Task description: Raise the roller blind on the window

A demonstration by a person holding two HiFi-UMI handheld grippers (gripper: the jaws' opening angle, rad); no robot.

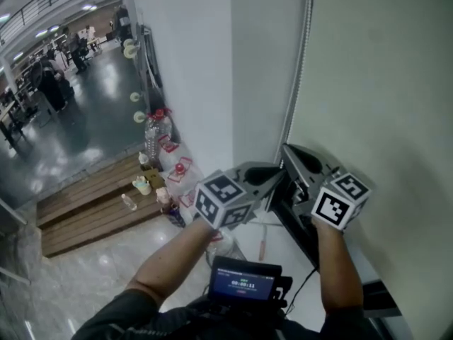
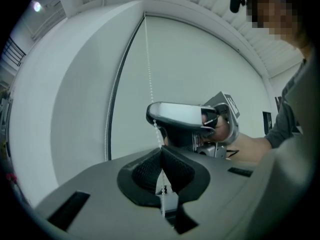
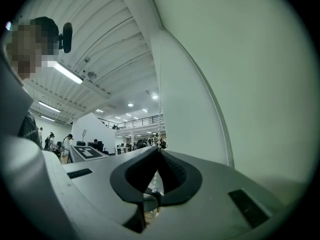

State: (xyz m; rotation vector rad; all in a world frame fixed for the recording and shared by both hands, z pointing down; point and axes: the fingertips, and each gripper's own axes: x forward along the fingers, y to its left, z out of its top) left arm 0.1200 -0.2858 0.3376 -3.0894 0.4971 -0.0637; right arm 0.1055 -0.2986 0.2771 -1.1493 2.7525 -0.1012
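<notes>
Right now the left gripper (image 2: pixel 161 151) has its jaws closed tight on the bead chain (image 2: pixel 148 59). Just above it, the right gripper (image 3: pixel 159 151) pinches the same chain. Beside them the roller blind (image 1: pixel 382 83) covers all the window we can see, so most of the pulling looks left to do.

My left gripper (image 2: pixel 161 151) and right gripper (image 3: pixel 159 151) are grey, pads (image 2: pixel 145 173) black; bead chain (image 2: pixel 148 59) white; blind (image 1: pixel 382 83) seemingly cream.

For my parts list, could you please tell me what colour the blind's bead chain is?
White; the left gripper view shows the chain best.
</notes>
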